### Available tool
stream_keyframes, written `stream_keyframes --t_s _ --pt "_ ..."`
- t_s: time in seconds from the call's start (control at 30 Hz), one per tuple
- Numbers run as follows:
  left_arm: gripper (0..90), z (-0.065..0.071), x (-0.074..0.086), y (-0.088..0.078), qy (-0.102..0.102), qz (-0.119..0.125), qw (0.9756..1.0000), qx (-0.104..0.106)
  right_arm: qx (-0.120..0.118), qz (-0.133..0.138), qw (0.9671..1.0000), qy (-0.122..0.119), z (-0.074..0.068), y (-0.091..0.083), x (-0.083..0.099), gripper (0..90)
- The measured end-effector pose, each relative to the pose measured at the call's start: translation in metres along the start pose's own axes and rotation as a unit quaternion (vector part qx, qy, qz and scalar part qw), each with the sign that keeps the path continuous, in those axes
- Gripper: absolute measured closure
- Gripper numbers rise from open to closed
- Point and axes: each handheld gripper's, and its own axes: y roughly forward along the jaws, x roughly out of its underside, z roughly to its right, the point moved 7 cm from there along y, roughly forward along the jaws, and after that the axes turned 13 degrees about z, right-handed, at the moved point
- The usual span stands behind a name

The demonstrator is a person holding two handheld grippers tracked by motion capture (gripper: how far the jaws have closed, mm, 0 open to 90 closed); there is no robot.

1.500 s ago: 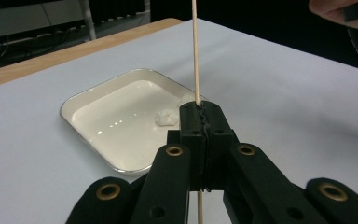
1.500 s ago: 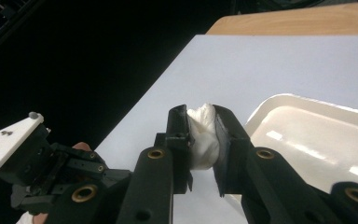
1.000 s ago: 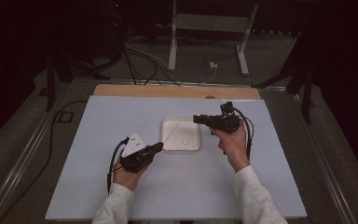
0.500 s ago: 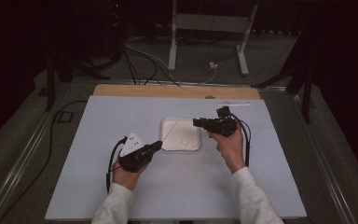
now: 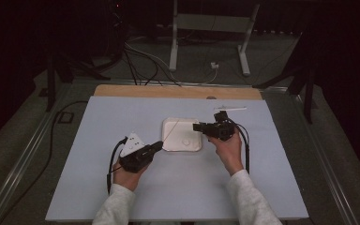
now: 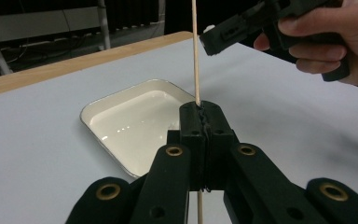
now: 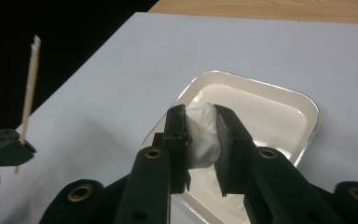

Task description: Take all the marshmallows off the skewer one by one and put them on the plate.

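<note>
The left gripper view shows the left tongs (image 6: 200, 122) clamped shut on a thin wooden skewer (image 6: 195, 51). The right gripper view shows the right tongs (image 7: 201, 135) pinching a soft white marshmallow-like lump (image 7: 201, 133). In the high view, the right tongs have sunk closer over the white rectangular tray (image 5: 174, 144) since a second ago.

skewer (image 6: 196, 51): top end is cut off by the upper edge of left gripper view; one part is hidden between the jaws.
white lump (image 7: 204, 135): sides are covered by the pads; what it is, too unclear.

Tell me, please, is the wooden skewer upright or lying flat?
Upright: the wooden skewer rises vertically from the shut left tool, beside the white tray.
</note>
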Motion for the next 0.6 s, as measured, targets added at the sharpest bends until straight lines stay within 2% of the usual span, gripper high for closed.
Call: stream_keyframes --t_s 0.33,0.6 --pt "90.0 0.0 0.0 0.001 -0.001 0.0 1.0 0.0 0.014 -0.012 0.9998 -0.011 0.004 0.007 0.008 76.7" --pt "90.0 -0.001 0.0 0.001 -0.003 0.0 1.0 -0.001 0.028 -0.032 0.9987 -0.027 0.008 0.014 0.019 76.6"
